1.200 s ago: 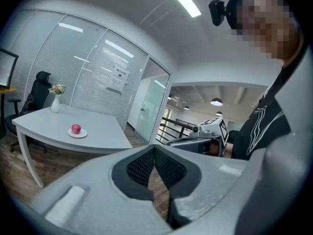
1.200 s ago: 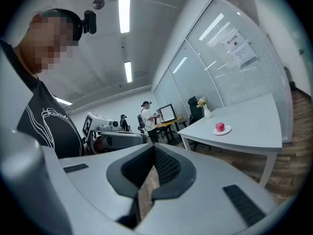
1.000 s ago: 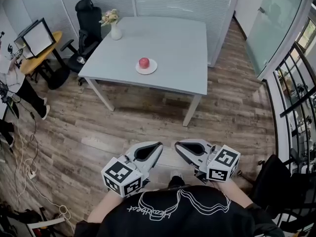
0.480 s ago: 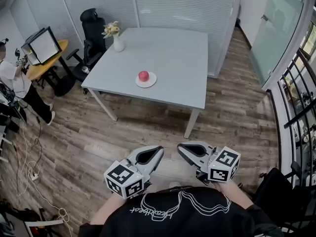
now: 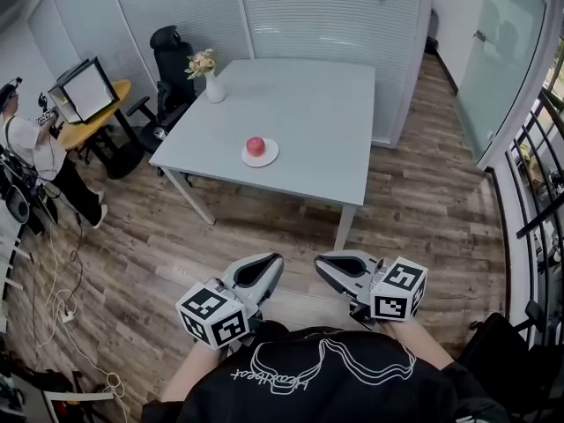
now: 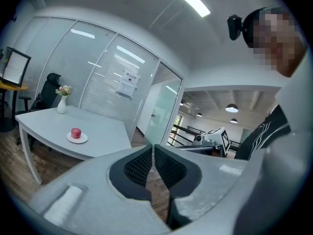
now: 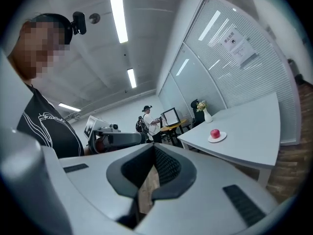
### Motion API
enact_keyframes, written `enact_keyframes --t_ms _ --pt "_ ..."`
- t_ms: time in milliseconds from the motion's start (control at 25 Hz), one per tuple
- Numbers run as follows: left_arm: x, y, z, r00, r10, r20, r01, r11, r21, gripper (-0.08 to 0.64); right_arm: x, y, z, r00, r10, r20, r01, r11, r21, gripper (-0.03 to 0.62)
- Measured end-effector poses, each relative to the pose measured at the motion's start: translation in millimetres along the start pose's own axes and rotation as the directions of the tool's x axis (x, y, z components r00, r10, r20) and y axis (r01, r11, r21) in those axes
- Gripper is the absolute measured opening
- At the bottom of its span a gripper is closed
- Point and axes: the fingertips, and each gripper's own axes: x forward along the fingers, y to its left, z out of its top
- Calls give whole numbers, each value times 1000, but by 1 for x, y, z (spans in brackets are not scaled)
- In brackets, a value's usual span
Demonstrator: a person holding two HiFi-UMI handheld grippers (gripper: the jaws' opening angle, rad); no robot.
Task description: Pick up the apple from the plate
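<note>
step: approach, judged, nothing grasped yet | apple (image 5: 256, 145): on plate (image 5: 270, 156), tabletop (image 5: 308, 113), upper centre of head view, well apart from both tongs | left tongs (image 5: 278, 259), right tongs (image 5: 319, 261): closed, empty, lower centre | next: probably near the tabletop, spread one pair around apple

Grey left gripper (image 5: 277, 259), right gripper (image 5: 319, 261): black-white marker cubes (image 5: 213, 314); black shirt (image 5: 322, 386), white line print.
</note>
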Motion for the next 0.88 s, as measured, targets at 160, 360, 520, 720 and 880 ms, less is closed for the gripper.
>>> enact_keyframes --t_ms 160,360,520,720,880 --pt "9 23 9 995 83 61 -81 996 -23 15 6 -11 1 1000 16 1 -16 1000 -3 9" --pt "24 40 3 995 50 82 -46 998 -52 15 12 -33 -8 1000 -20 -12 20 1000 -12 9" --pt "37 62 -1 998 21 63 -18 999 -51 15 27 -55 -11 999 -49 -24 49 999 8 9" --pt "52 105 10 1000 -6 4 6 1000 6 15 67 -83 6 998 -55 -13 56 998 34 9" --pt "66 154 32 1000 -14 -11 14 999 34 15 108 -116 27 997 -82 -10 83 995 55 9"
